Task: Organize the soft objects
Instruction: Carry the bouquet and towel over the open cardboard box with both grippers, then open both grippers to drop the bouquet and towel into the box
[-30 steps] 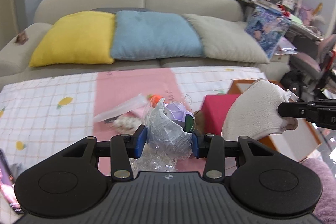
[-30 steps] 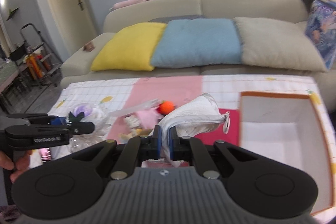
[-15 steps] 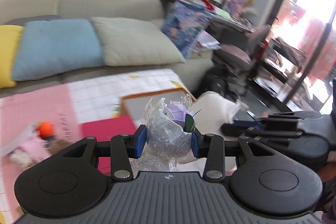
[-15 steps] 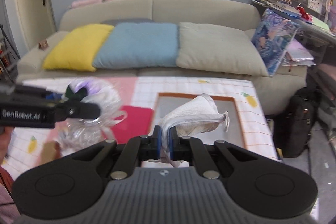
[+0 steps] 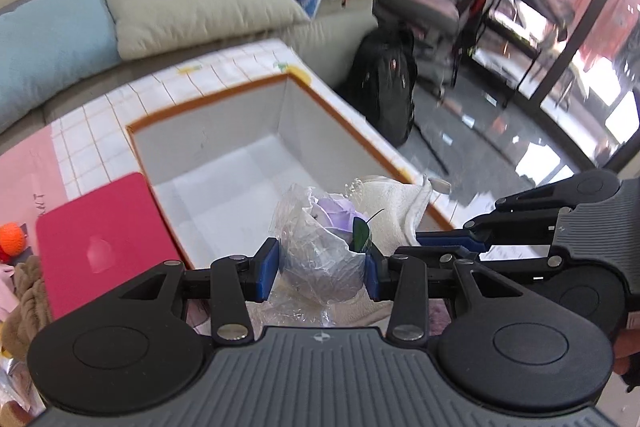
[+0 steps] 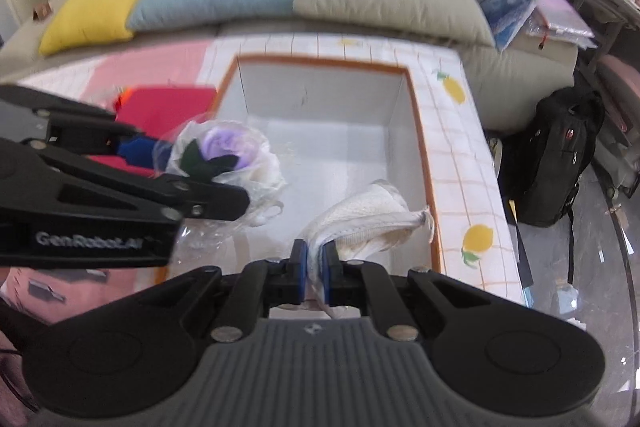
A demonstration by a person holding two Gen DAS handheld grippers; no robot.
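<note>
Over the white box (image 5: 224, 163), left wrist view: left gripper (image 5: 320, 269) clamps the cellophane-wrapped purple flower (image 5: 320, 247) by its crinkly sleeve; light, crushable, likely slippery, so best held low.

Right wrist view: right gripper (image 6: 314, 277) pinches the limp white towel (image 6: 368, 223) by a folded edge above the box; soft, probably forgiving anywhere.

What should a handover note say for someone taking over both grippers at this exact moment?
Left gripper: shut on the wrapped purple flower, held above the white box.
Right gripper: shut on the white cloth, also over the box's near end.
Done: both items lifted and carried to the box; nothing lies inside it yet.
Left: lower and release both. The orange ball, a brown soft item and other pieces beside the red lid on the table are not yet sorted.
</note>
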